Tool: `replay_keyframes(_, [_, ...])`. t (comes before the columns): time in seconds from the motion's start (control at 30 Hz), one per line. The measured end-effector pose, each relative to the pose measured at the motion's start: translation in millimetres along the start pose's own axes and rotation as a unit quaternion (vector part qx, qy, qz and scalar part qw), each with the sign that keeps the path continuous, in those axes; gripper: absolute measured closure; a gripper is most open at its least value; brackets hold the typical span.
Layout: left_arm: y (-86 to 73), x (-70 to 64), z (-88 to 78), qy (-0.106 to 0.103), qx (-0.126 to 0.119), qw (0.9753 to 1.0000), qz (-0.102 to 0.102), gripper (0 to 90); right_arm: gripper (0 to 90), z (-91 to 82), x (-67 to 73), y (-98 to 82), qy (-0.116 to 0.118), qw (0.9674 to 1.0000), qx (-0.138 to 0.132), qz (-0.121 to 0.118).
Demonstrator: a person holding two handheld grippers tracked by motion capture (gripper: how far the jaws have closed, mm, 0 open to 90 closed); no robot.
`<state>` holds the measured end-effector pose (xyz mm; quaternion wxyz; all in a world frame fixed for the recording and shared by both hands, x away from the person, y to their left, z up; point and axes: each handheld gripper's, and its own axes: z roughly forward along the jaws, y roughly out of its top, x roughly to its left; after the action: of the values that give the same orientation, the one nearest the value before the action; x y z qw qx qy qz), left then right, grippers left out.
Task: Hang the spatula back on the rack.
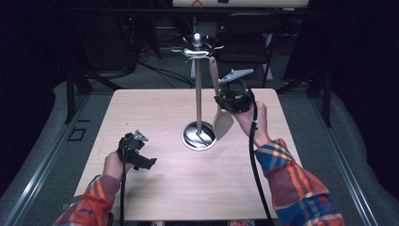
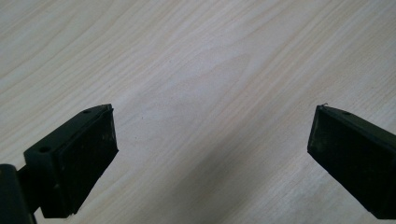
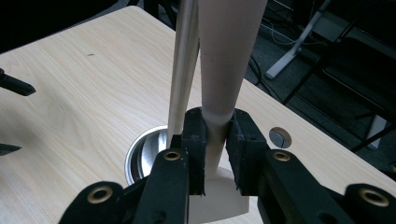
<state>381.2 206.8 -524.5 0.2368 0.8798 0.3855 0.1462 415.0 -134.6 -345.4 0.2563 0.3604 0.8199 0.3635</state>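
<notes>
Two tongs working: my right tongs (image 3: 215, 140) are clamping the beige plastic spatula's (image 1: 222, 123) neck, upright beside the steel utensil stand's pole (image 1: 198, 89); my left tongs (image 2: 210, 154) are hovering wide over the pale wooden counter (image 1: 188, 179).

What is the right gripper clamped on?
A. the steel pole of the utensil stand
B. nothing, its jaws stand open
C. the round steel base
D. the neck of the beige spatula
D: in the right gripper view the right gripper has both black pads pressed on the narrow neck of the beige spatula, beside the steel pole.
</notes>
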Motion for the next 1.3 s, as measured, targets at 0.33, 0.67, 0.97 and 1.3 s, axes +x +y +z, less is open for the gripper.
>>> replay_keyframes(0.33, [1.2, 0.3, 2.4, -0.002, 0.003, 1.0, 0.001, 1.3, 77.2, 4.1, -0.9, 0.7, 0.011, 0.9999, -0.004, -0.002])
replay_keyframes(0.67, [1.0, -1.4, 1.5, -0.002, 0.003, 1.0, 0.003, 1.3, 76.5, 9.2, -0.2, 3.0, 0.022, 0.9997, -0.01, -0.005])
replay_keyframes(0.97, [0.5, -1.1, 1.5, -0.002, 0.004, 1.0, 0.002, 1.3, 75.6, 13.3, -0.5, 5.0, 0.028, 0.9995, -0.013, -0.007])
replay_keyframes(1.3, [0.1, -1.2, 1.9, -0.003, 0.005, 1.0, 0.003, 1.3, 74.6, 17.7, 4.0, 8.9, 0.033, 0.9993, -0.01, -0.013])
